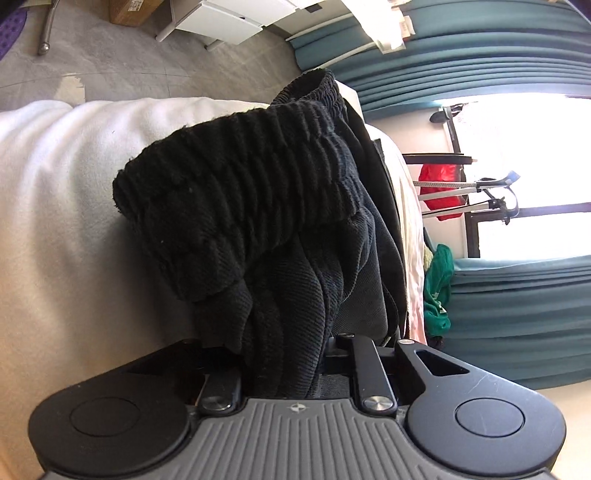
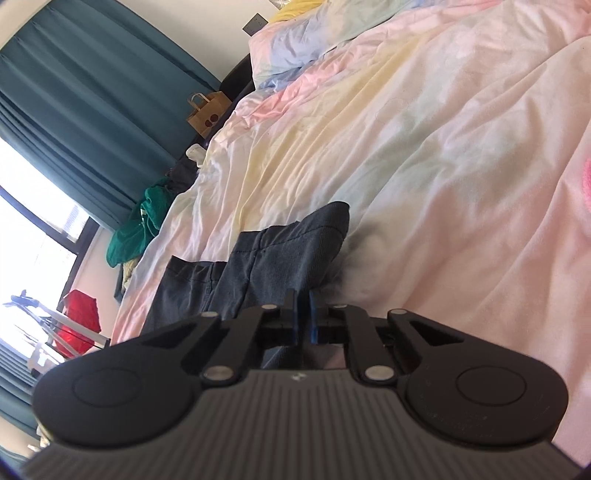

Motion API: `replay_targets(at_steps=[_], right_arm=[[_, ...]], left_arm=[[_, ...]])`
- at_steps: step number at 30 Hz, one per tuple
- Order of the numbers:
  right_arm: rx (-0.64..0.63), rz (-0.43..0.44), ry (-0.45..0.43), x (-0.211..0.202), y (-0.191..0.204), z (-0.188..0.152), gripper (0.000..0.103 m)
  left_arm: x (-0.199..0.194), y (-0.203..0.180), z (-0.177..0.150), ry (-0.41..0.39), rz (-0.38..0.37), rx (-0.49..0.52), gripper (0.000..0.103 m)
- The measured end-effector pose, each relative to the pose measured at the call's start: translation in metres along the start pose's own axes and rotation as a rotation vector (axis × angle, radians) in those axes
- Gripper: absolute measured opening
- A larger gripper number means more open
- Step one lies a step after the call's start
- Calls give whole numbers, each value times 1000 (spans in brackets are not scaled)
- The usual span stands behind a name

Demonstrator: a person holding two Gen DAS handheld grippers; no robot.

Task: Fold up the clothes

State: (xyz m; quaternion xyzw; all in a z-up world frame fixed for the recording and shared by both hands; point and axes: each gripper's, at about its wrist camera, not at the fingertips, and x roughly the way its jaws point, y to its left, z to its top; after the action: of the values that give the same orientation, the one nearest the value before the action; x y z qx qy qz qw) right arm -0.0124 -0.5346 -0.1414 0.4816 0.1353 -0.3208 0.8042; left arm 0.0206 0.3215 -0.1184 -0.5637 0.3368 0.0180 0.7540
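Curtains: teal curtains (image 2: 74, 110) hang beside my bright window (image 2: 26, 206).
Bag: a brown paper bag (image 2: 207, 110) stands past the bed's far edge.
Heap: a green cloth (image 2: 140, 229) lies bunched by the bed.
Floor: grey floor (image 1: 147, 66) carries a cardboard box (image 1: 133, 11).

Looks like someone's bedroom: a bed with a rumpled pastel duvet (image 2: 424, 155), teal curtains (image 2: 74, 92) beside a bright window (image 1: 524, 177), a paper carrier bag (image 2: 207, 112) and green clothes (image 2: 142, 225) heaped alongside the bed.
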Motion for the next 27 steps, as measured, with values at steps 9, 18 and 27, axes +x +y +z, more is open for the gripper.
replay_targets(at_steps=[9, 18, 27], right_arm=[[-32, 9, -156, -38, 7, 5, 3], [140, -23, -57, -33, -32, 8, 6], [242, 39, 115, -6, -42, -6, 54]], left_arm=[[-46, -18, -15, -153, -354, 38, 6], [-35, 3, -18, -86, -223, -166, 7], [-38, 10, -3, -95, -191, -155, 8]])
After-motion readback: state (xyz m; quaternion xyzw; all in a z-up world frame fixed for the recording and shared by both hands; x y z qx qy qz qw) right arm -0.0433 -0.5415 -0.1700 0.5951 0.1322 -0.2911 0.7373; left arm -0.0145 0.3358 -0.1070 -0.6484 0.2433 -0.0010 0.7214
